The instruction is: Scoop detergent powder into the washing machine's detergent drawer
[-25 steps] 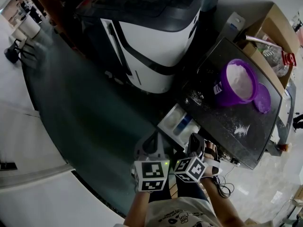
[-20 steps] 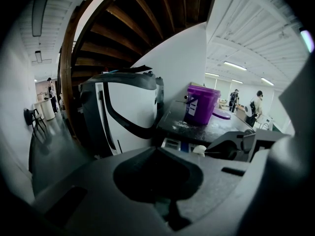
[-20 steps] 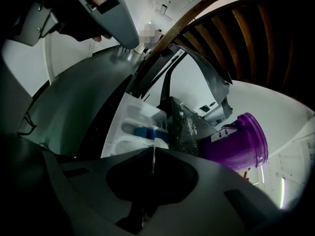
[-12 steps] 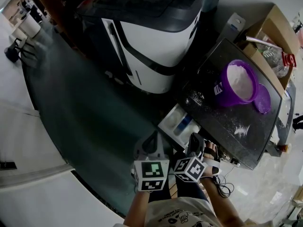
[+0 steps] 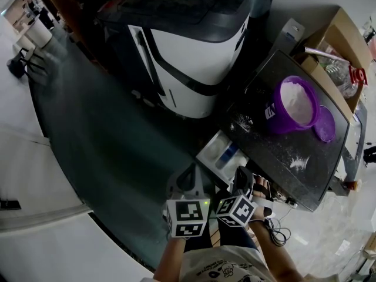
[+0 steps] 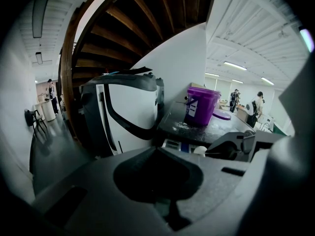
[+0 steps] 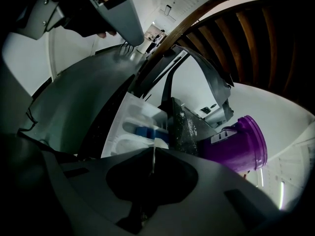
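Note:
The white detergent drawer (image 5: 223, 151) stands pulled out of the black-topped washing machine (image 5: 276, 151), with a blue insert in it. A purple tub (image 5: 292, 104) of white powder stands on that top, its lid (image 5: 325, 123) beside it. My right gripper (image 5: 244, 178) is just short of the drawer, shut on a thin white scoop (image 7: 153, 154) seen edge-on; drawer (image 7: 135, 127) and tub (image 7: 236, 144) lie beyond it. My left gripper (image 5: 187, 180) hovers beside the right one, shut and holding nothing. In the left gripper view the tub (image 6: 201, 104) is ahead to the right.
A big white and black machine (image 5: 188, 51) stands left of the washing machine. Spilled powder (image 5: 298, 162) lies on the black top. A cardboard box (image 5: 341, 46) with clutter is behind the tub. Cables (image 5: 276, 231) trail on the floor near my feet.

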`<state>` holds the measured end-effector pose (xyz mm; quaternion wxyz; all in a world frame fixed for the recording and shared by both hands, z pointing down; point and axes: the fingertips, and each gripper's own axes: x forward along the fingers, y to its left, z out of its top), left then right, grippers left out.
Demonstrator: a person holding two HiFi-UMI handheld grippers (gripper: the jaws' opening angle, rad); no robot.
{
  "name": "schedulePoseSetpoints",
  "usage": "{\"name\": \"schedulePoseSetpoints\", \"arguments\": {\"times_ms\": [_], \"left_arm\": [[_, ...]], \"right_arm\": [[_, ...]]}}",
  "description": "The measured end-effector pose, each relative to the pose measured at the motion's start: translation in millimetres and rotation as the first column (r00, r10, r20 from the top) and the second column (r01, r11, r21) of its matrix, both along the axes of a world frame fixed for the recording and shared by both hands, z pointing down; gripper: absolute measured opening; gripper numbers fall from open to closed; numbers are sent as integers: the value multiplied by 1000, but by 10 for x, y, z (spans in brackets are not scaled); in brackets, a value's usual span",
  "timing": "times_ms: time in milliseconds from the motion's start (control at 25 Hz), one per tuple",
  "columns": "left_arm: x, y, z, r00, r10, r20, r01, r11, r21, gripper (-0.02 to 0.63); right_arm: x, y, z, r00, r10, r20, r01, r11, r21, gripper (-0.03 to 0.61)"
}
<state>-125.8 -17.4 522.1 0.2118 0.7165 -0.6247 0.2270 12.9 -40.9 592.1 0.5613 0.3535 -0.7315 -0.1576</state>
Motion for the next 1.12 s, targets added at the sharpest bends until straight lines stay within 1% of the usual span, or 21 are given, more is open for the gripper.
{"name": "schedulePoseSetpoints", "arguments": {"times_ms": [120,200,320,400,600,880,1120], "left_arm": [[-8,-2,-30,1000,-3,2,3,1000,8,2],[-9,-6,-62,1000,-1,5,1,1000,15,2],[-22,-16,-124,1000,0,15,0,1000,27,2],[-30,6,-117,1000,-14,8,14,1000,27,2],[-32,0,-178,1000,-25,1,25,999,44,2],[-36,-94,-450,999,-20,28,17,995,99,2],[-45,-135,-661,999,-25,34,20,990,142,2]], "right_arm": [[-9,-10,-58,997,38,74,-37,999,-13,21],[-5,-23,-105,987,78,137,-74,997,-31,21],[11,-47,-196,966,132,221,-123,991,-57,21],[21,-60,-266,950,159,270,-145,987,-70,21],[42,-95,-413,910,209,358,-186,978,-98,21],[53,-152,-716,845,245,476,-231,969,-90,21],[41,-207,-1091,797,242,553,-252,966,-60,21]]}}
